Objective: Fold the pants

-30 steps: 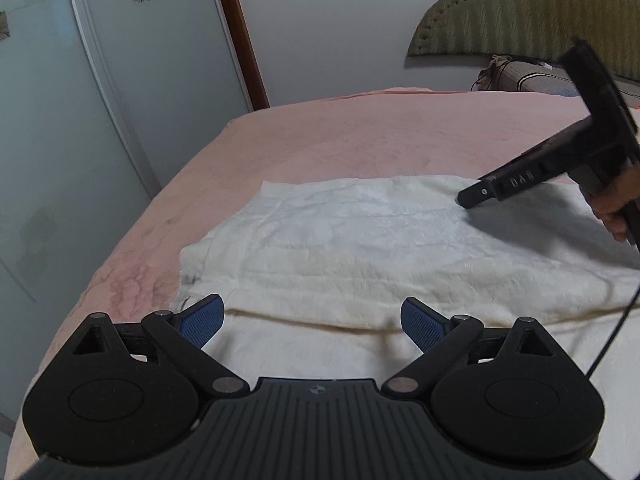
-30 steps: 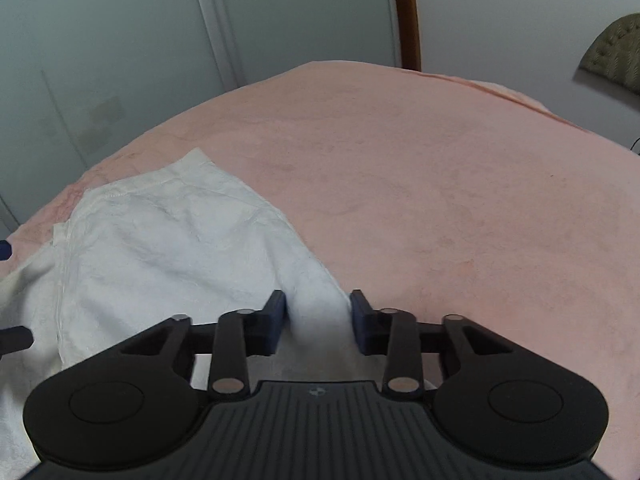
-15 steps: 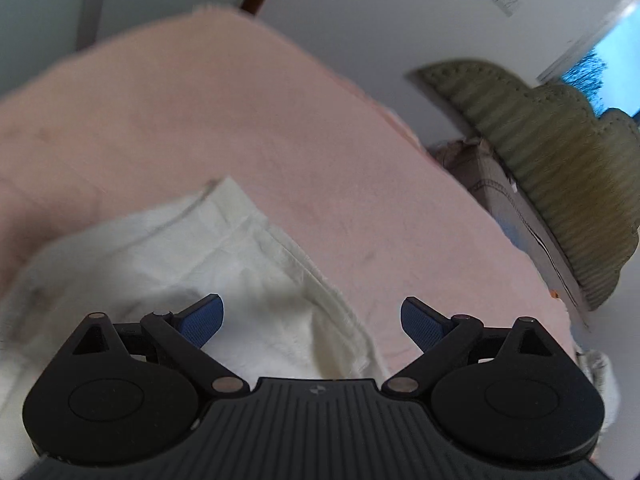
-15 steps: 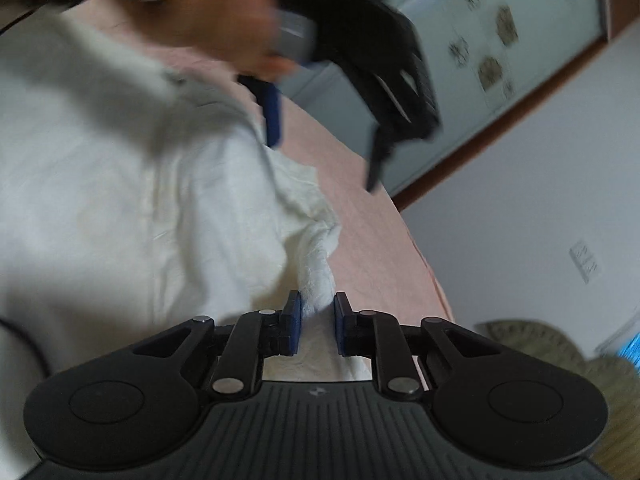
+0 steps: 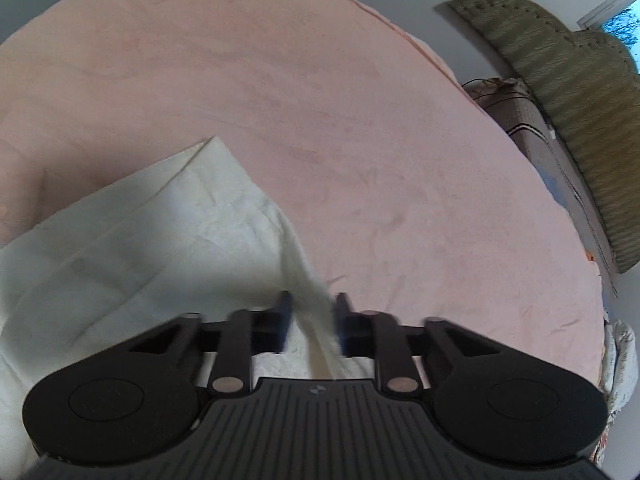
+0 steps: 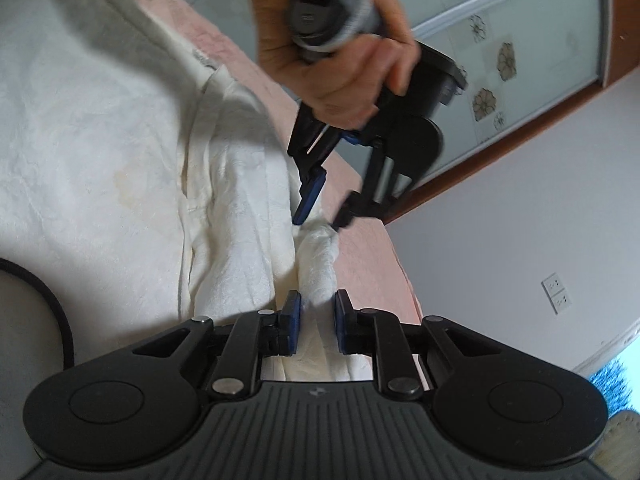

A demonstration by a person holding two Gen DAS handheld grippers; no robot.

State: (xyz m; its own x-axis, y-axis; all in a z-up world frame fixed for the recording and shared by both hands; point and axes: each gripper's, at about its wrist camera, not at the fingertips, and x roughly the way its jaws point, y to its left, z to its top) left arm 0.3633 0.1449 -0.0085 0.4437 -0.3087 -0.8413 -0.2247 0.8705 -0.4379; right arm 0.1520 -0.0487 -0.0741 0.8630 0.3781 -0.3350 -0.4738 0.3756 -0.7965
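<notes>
White pants lay spread on a pink bedspread, their edge bunched into a ridge of cloth along the bed's side. In the right wrist view the garment filled the left half of the picture and ran off the top and left edges, so its full outline could not be made out. The right gripper had its blue pads closed to a narrow gap on that ridge, the cloth pinched between them. Farther along the same ridge, the left gripper came down at a slant, a person's hand wrapped round its handle; its fingertips met the cloth, though blur made the exact contact hard to read there.

The left wrist view showed that gripper with its jaws drawn in close on a raised fold of the pants, which passed between them. One corner of the garment pointed toward the far side of the bed; the rest slipped out of view at left and under the gripper's body. A dark cable curved across the near left corner of the right wrist view. A green padded headboard stood at far right, partly cut by the picture's rim.
</notes>
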